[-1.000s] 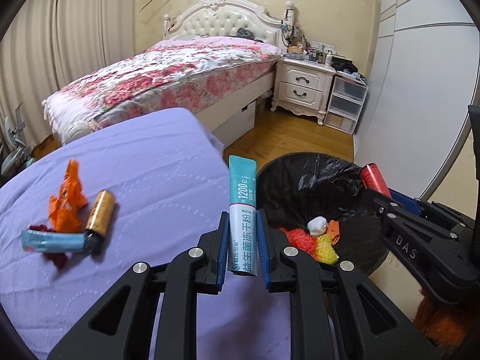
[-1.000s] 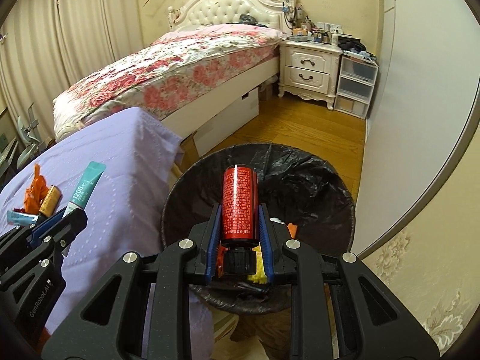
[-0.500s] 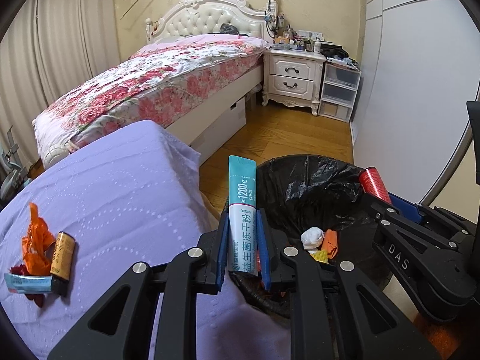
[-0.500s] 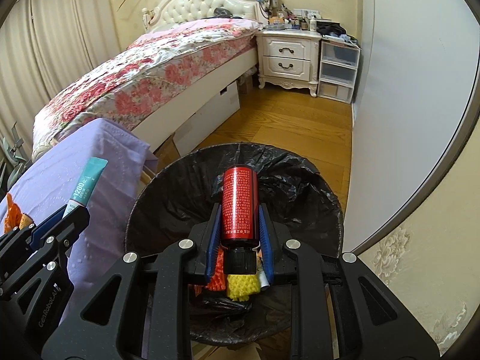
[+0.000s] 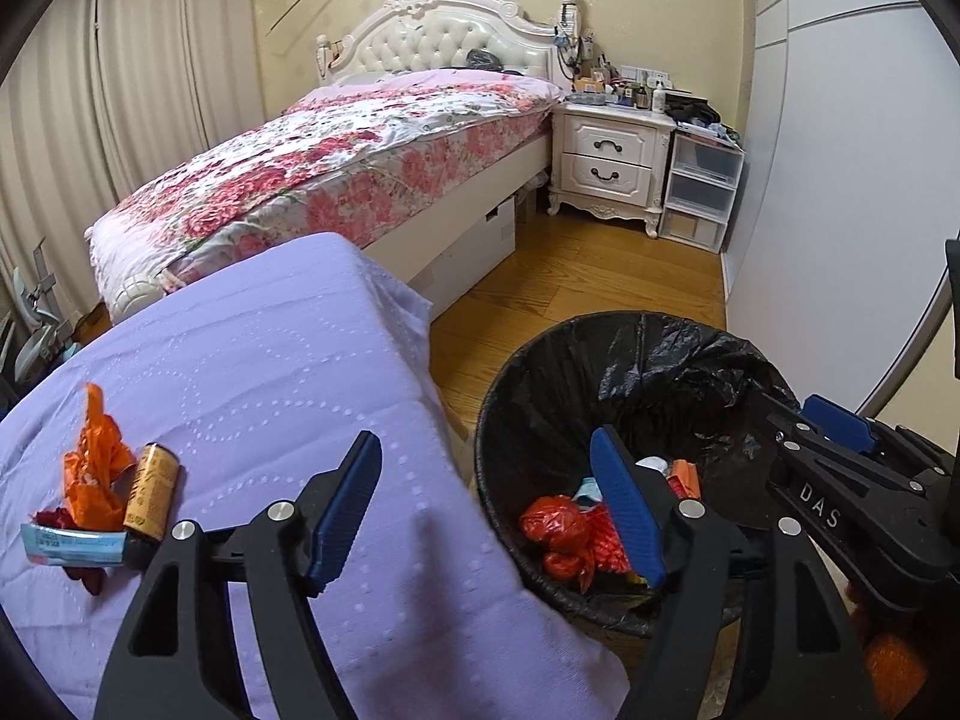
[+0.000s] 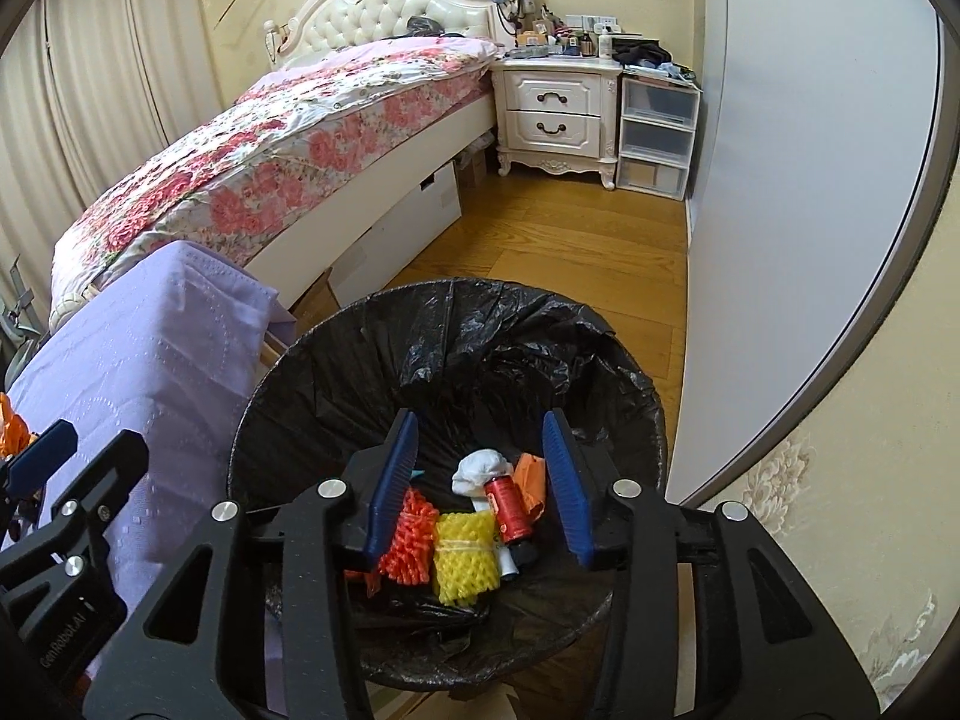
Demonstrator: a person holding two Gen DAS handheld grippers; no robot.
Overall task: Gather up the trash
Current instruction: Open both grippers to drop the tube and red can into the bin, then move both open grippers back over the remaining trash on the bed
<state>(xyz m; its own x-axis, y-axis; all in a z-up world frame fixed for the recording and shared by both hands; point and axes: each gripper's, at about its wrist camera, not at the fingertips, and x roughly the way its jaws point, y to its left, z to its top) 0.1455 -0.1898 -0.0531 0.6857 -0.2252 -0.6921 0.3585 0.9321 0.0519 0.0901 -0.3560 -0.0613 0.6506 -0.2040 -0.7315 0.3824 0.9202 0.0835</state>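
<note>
trash in two lots. first lot: inside the round bin lined with a black plastic bag [image 6: 456,360], lower centre of the right wrist view, lie a red cylindrical can [image 6: 509,509], a yellow foam net sleeve [image 6: 465,558], an orange foam net sleeve [image 6: 411,537], a white crumpled tissue [image 6: 483,468] and an orange scrap [image 6: 531,477]. judged collected.

second lot: on the lilac quilted cloth [image 5: 270,372], lower left of the left wrist view, remain a crumpled orange wrapper [image 5: 96,468], a gold cylindrical battery [image 5: 151,492] and a teal sachet [image 5: 75,545], touching one another. judged outstanding.

my left gripper [image 5: 486,510] straddles the cloth edge and bin rim, jaws opening, nothing between them. my right gripper [image 6: 477,480] hangs over the bin mouth, jaws opening, nothing pinched; the can lies below them.

assessment: well advanced, not finished.
</note>
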